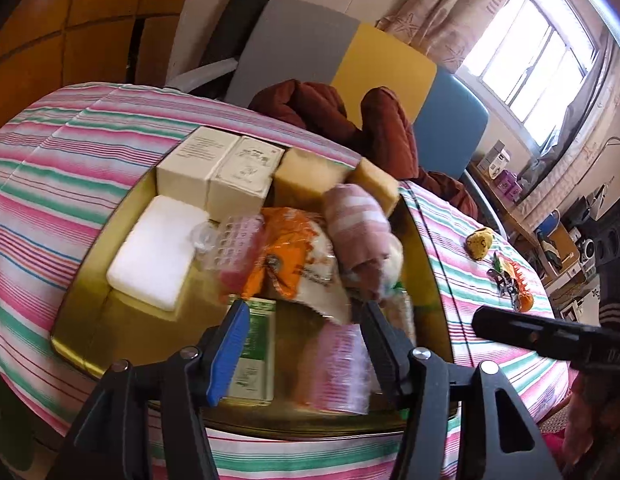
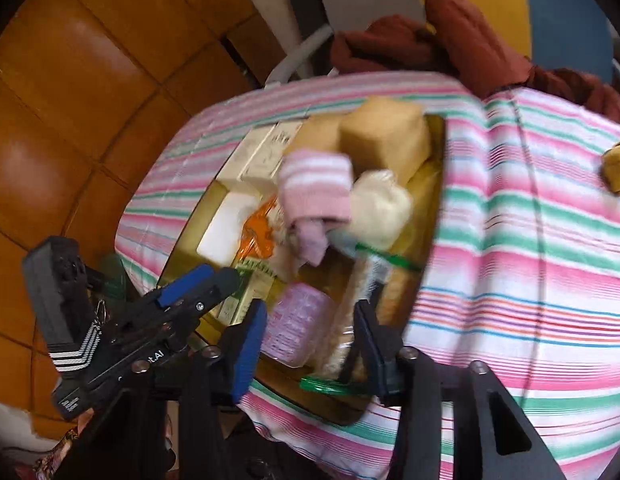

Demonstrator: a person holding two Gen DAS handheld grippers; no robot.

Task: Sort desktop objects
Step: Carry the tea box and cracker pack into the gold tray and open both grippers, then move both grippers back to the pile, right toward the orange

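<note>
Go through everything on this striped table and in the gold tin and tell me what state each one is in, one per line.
Gold tin: lidless, crowded with items.
Pink striped sock: rolled, lying on top of the pile.
Two cream boxes: closed, side by side at the far end.
White block: flat on the tin floor.
Orange packet: crumpled.
Left tongs: open, nothing between them.
Right tongs: open, over the tin.

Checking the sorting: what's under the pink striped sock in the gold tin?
The pink striped sock lies over an orange snack packet and a cream fuzzy bundle in the gold tin; anything beneath is hidden.
</note>
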